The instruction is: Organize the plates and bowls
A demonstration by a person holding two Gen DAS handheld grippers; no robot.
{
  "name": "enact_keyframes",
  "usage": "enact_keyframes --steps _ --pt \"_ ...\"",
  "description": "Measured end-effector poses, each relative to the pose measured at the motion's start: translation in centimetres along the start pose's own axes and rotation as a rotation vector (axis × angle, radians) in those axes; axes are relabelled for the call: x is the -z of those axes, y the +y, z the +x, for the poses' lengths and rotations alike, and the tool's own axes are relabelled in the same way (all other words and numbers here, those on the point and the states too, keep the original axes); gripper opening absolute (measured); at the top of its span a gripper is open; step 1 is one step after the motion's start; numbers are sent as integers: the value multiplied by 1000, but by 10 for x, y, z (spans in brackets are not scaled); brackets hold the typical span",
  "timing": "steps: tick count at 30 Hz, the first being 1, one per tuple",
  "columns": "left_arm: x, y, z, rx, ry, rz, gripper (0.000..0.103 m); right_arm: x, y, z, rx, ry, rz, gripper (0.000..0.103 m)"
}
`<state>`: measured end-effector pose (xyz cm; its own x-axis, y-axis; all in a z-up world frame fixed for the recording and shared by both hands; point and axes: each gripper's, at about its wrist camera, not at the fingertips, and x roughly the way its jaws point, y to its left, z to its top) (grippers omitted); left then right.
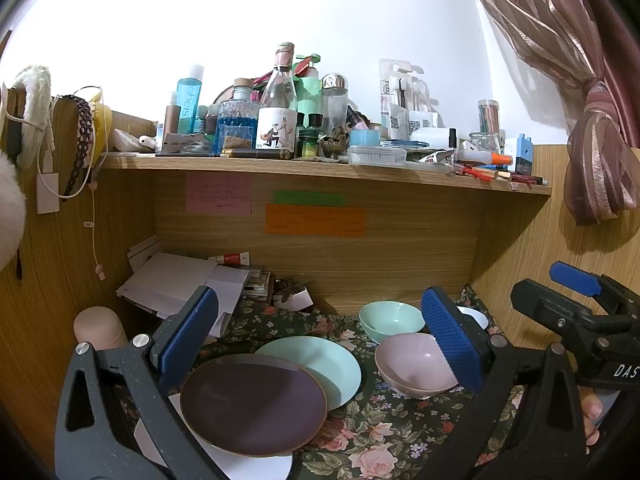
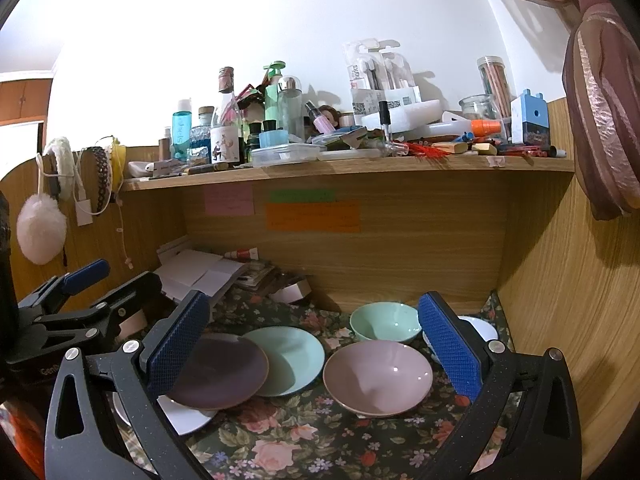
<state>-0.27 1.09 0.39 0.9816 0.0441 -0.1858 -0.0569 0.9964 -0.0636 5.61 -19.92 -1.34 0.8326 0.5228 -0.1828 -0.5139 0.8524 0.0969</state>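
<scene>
A dark purple plate (image 1: 252,404) lies on a white plate (image 1: 256,466) and overlaps a mint plate (image 1: 320,360) on the floral cloth. A pink bowl (image 1: 412,364), a mint bowl (image 1: 388,318) and a white bowl (image 1: 476,316) stand to the right. My left gripper (image 1: 320,344) is open above the plates, holding nothing. My right gripper (image 2: 316,344) is open above the dishes, empty; the purple plate (image 2: 224,372), mint plate (image 2: 292,360), pink bowl (image 2: 378,376), mint bowl (image 2: 384,322) and white bowl (image 2: 480,328) lie in front of it.
A wooden shelf (image 1: 320,170) crowded with bottles overhangs the desk nook. Papers (image 1: 180,280) are piled at the back left, and a pink cylinder (image 1: 98,328) stands at the left. Wooden walls close in the left, back and right. A curtain (image 1: 600,160) hangs at the right.
</scene>
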Motion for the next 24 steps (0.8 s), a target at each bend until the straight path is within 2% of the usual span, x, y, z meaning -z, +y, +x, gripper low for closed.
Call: enact_keyframes --steps 24 --pt "3 1 10 -9 22 4 103 4 -5 10 -8 16 20 103"
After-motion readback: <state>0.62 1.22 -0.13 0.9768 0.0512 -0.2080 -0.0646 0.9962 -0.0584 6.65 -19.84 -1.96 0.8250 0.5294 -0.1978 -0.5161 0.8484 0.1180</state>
